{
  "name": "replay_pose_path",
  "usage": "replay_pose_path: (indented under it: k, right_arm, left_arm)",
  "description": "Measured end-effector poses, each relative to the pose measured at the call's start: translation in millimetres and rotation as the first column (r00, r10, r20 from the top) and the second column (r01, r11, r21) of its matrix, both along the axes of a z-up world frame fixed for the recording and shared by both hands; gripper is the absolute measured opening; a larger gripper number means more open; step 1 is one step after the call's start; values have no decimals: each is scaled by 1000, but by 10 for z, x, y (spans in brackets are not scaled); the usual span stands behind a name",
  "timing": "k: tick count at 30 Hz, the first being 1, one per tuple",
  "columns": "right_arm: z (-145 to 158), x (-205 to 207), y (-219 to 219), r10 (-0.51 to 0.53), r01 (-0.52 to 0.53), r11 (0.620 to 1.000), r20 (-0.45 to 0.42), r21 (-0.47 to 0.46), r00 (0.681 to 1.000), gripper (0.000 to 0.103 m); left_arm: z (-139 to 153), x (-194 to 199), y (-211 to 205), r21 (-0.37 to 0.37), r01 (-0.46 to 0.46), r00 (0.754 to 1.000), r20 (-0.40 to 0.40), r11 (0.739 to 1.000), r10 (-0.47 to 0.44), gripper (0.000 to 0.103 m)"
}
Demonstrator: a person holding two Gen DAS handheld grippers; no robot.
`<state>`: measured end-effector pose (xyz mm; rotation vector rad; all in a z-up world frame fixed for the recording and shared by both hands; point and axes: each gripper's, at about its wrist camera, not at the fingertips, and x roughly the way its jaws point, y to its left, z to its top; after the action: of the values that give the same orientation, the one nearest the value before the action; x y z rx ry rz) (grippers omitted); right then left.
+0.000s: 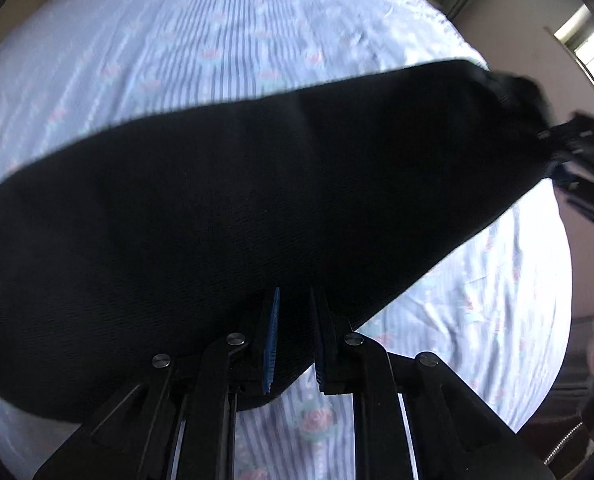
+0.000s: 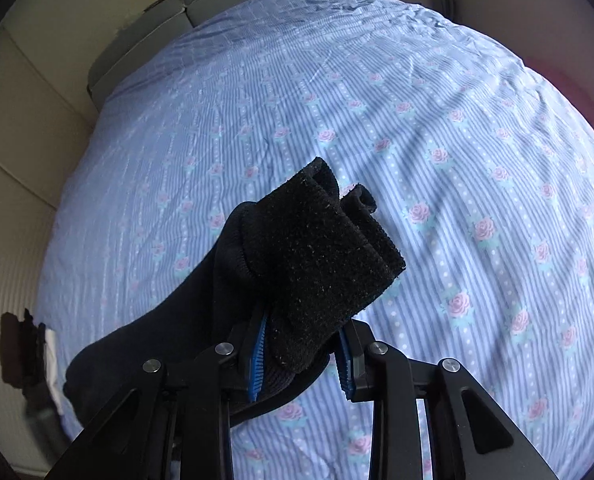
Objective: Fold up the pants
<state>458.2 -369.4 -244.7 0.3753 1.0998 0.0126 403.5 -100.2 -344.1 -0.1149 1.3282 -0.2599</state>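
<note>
Up close in left wrist view, left tool (image 1: 295, 336) pinched the near edge of black pants (image 1: 233, 200), which stretched from 8 to 2 o'clock above the floral bed sheet (image 1: 225, 40); right tool (image 1: 577, 160) at 2 o'clock. Right wrist view: right tool (image 2: 303, 354) clamped the bunched pants cuff (image 2: 317, 252), fabric trailing toward 8 o'clock over bed sheet (image 2: 417, 120).
</note>
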Motion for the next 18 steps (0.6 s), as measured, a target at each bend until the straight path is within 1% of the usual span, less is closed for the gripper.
replay_pose_path:
  k: [2,3,4,5,7,9,10,11,13,15,17,18]
  right_arm:
    - [19,-23,69,16,-16,999,-1,-30,1000,30]
    - [64,-22,94,22,-21,999,7,-43,1000,30]
    - [118,-28,101,23,-22,999,16,-44,1000,30]
    - [183,-23,128,23,-22,999,24,-43,999,30]
    - [361,-60,179,32,-30,999,54,-37,998,30]
    - [555,-100,307,61,-56,997,89,-55,994,30]
    - [664,-124,411,86,-78,994,108,-71,990,30]
    - [762,-143,519,112,-101,991,126,-87,986,30]
    - [971,-198,802,177,-153,976,156,-152,972,30]
    - [1148,-266,1119,249,-207,954,186,-219,951,30]
    - [1262,-318,1464,323,-260,922,202,-285,924,30]
    - [1302,-362,1688,371,-295,899,203,-325,906,30]
  left_arm:
    - [9,56,33,-17,-14,1000,-28,1000,14,16]
    - [62,71,66,-26,-26,999,-42,999,25,16]
    - [180,61,132,-45,-53,998,-35,998,52,16]
    - [401,7,248,-74,-85,996,14,994,86,18]
    - [734,-118,443,-88,-109,989,92,990,117,22]
    - [943,-233,630,-75,-130,981,134,989,139,24]
    - [1059,-322,800,-66,-152,976,146,986,160,24]
    - [1114,-373,913,-61,-167,973,148,984,174,24]
    - [1217,-505,1183,-42,-209,965,152,977,213,24]
    - [1280,-634,1430,-30,-244,957,155,969,246,24]
    - [1334,-762,1670,-20,-289,944,160,957,288,24]
    - [1345,-748,1743,-16,-305,939,162,952,304,24]
